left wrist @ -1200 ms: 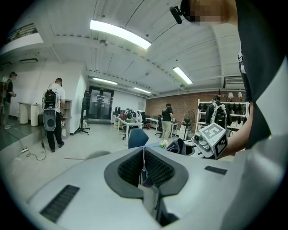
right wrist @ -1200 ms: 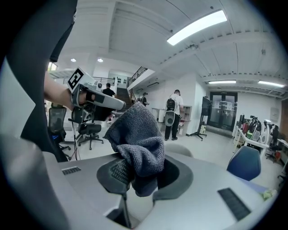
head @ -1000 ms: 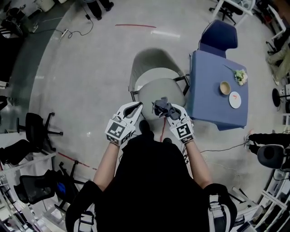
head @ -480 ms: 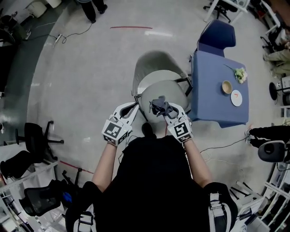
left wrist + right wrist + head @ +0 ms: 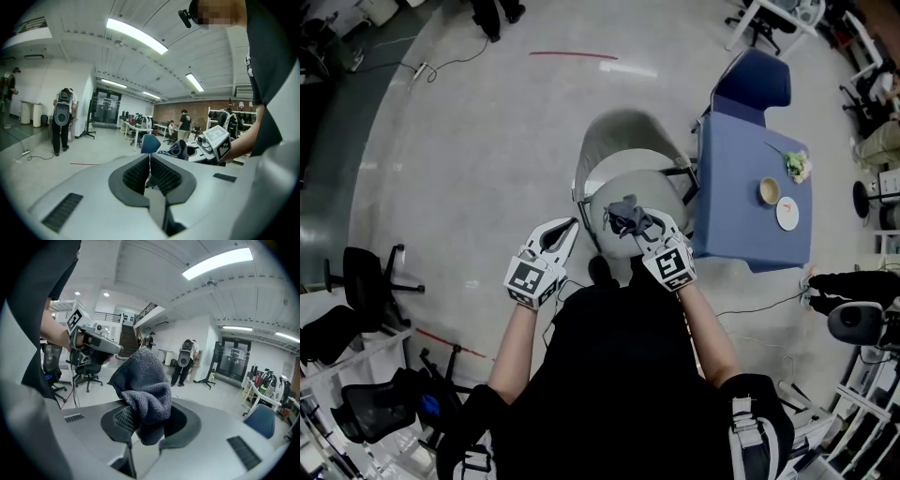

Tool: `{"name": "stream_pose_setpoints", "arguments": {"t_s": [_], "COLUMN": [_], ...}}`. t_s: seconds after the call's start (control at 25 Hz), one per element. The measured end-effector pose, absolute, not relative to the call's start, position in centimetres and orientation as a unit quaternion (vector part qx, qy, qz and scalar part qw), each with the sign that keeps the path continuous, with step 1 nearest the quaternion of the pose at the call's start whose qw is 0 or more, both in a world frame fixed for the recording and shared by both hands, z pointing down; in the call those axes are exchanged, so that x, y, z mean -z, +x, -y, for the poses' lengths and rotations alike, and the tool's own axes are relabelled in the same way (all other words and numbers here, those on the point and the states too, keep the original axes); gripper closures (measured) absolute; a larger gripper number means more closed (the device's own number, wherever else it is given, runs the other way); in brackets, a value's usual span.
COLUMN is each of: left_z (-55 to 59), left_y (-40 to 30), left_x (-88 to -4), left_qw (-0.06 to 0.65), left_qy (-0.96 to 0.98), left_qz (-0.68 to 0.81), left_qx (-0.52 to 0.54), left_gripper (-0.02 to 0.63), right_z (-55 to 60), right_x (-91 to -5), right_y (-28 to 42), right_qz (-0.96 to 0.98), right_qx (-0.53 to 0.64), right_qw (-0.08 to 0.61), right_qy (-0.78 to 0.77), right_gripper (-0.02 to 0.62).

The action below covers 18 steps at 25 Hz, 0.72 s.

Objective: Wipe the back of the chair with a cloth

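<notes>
Seen from above, a pale grey chair [image 5: 628, 173] stands just ahead of me, its rounded back [image 5: 609, 230] nearest me. A dark grey cloth [image 5: 624, 217] is bunched over the top of that back, with my right gripper [image 5: 640, 226] shut on it. In the right gripper view the cloth [image 5: 143, 385] fills the jaws and hangs over them. My left gripper [image 5: 570, 225] hovers to the left of the chair back, apart from it. Its jaws [image 5: 149, 169] are shut with nothing between them. The left gripper view shows the cloth [image 5: 179, 149] and the right gripper's marker cube.
A blue table [image 5: 741, 225] stands right of the chair with a cup [image 5: 766, 190], a plate [image 5: 787, 213] and a small flower bunch [image 5: 796, 164]. A blue chair [image 5: 755, 80] sits behind it. Black office chairs [image 5: 370, 272] stand at the left. A cable [image 5: 769, 302] runs along the floor at the right.
The right gripper has carried the cloth slightly forward over the chair back. The left gripper has drifted a little left and back, still shut.
</notes>
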<state>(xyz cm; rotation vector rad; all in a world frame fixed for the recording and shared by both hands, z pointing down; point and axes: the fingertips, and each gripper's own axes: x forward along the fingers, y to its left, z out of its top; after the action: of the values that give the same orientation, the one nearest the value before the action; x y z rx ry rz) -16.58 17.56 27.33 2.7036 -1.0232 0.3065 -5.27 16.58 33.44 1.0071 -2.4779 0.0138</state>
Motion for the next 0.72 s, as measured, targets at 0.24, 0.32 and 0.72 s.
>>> {"name": "stream_pose_setpoints", "arguments": {"t_s": [0.24, 0.32, 0.72], "left_z": [-15.1, -13.7, -7.0], "left_y": [-16.3, -15.8, -12.3], "left_x": [-27.4, -27.4, -28.3], "left_qw": [0.126, 0.129, 0.133], "left_qy": [0.913, 0.908, 0.875], "left_qz": [0.371, 0.382, 0.45], "left_qx": [-0.114, -0.113, -0.119], "left_gripper": [0.58, 0.579, 0.58], "right_z": [-11.7, -9.8, 0.0], "right_x": [-33.6, -33.9, -36.6], "right_y": [-5.0, -4.7, -3.2], "right_qz": [0.91, 0.913, 0.936], "right_qx": [0.005, 0.005, 0.026], "right_qw": [0.229, 0.226, 0.22], "right_qy": [0.346, 0.34, 0.274], "right_gripper": [0.474, 0.474, 0.474]}}
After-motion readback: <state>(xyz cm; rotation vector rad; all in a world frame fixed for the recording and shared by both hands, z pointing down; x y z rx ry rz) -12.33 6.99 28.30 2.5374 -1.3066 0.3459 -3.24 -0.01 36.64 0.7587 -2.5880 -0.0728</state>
